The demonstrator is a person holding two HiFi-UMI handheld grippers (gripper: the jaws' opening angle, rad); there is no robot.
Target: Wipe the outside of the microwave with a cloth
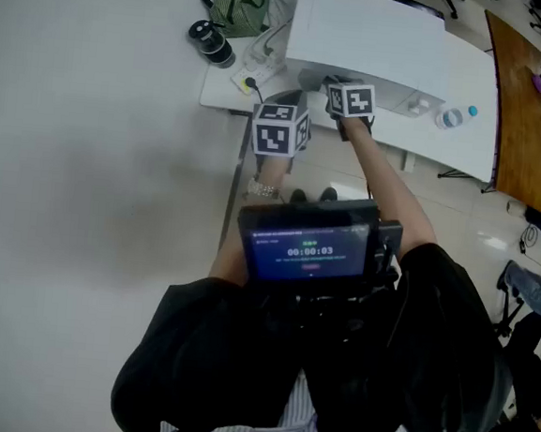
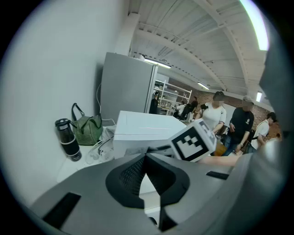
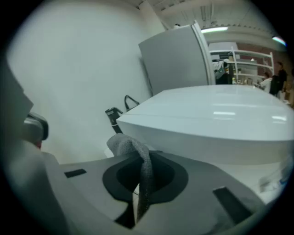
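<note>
The white microwave [image 1: 380, 41] stands on a white table [image 1: 220, 93] against the wall. In the right gripper view its front edge [image 3: 216, 119] fills the frame just past the jaws. My right gripper [image 3: 140, 158] is shut on a grey cloth [image 3: 138, 151], which bulges above the jaws and hangs down between them. From the head view that gripper [image 1: 349, 100] is at the microwave's front left corner. My left gripper [image 1: 280, 127] hangs slightly nearer and to the left, off the microwave. Its jaws [image 2: 146, 158] meet at the tips with nothing between them.
A black bottle [image 1: 210, 43], a green bag [image 1: 240, 5] and a power strip with cables [image 1: 250, 72] sit left of the microwave. A plastic water bottle [image 1: 456, 116] lies to its right. A grey fridge [image 2: 126, 87] stands behind, with people [image 2: 216, 114] beyond. A wooden table [image 1: 528, 120] is at far right.
</note>
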